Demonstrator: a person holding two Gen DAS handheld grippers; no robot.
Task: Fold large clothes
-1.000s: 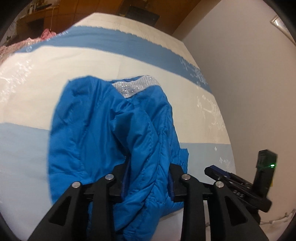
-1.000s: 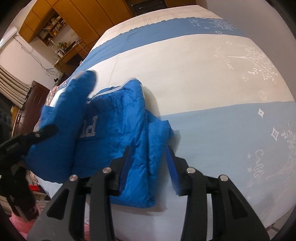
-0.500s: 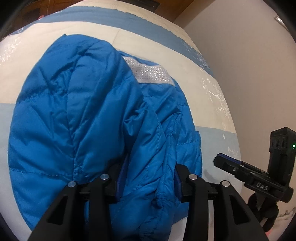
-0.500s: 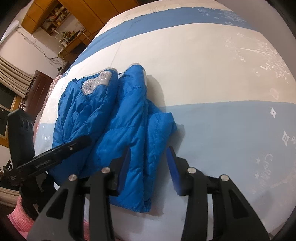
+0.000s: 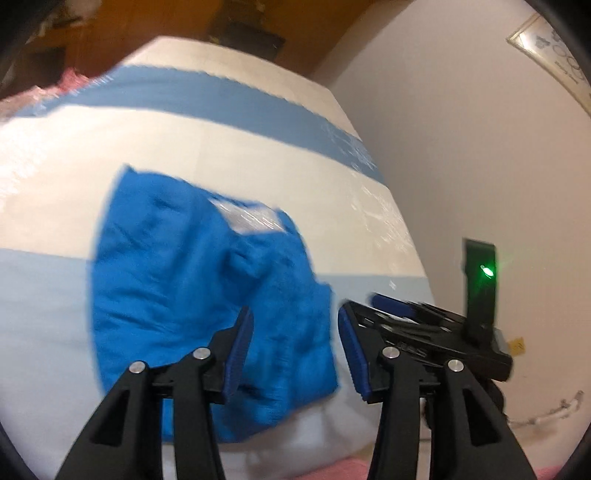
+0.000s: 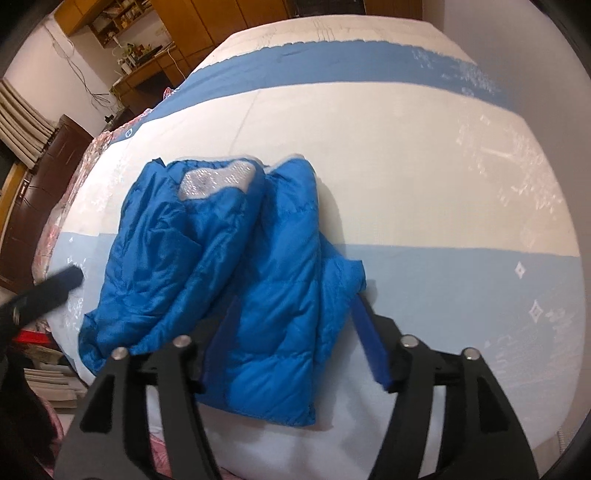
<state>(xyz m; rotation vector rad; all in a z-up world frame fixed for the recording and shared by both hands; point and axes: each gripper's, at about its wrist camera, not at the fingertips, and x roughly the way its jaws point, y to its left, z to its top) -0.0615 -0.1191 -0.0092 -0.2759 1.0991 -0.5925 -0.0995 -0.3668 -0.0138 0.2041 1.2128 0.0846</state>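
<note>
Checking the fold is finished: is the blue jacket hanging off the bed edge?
No, the folded blue jacket lies wholly on the striped bedspread, inside its near edge.

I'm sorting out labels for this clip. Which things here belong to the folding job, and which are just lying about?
Job:
- jacket
- left gripper, jaws opening, off the jacket
- right gripper, jaws opening around the jacket
- bed

Lying about:
- pink cloth
- shelves
- dark cabinet

Bed w/ blue-and-white striped bedspread, wooden cabinets behind, pink fabric at far edge.
</note>
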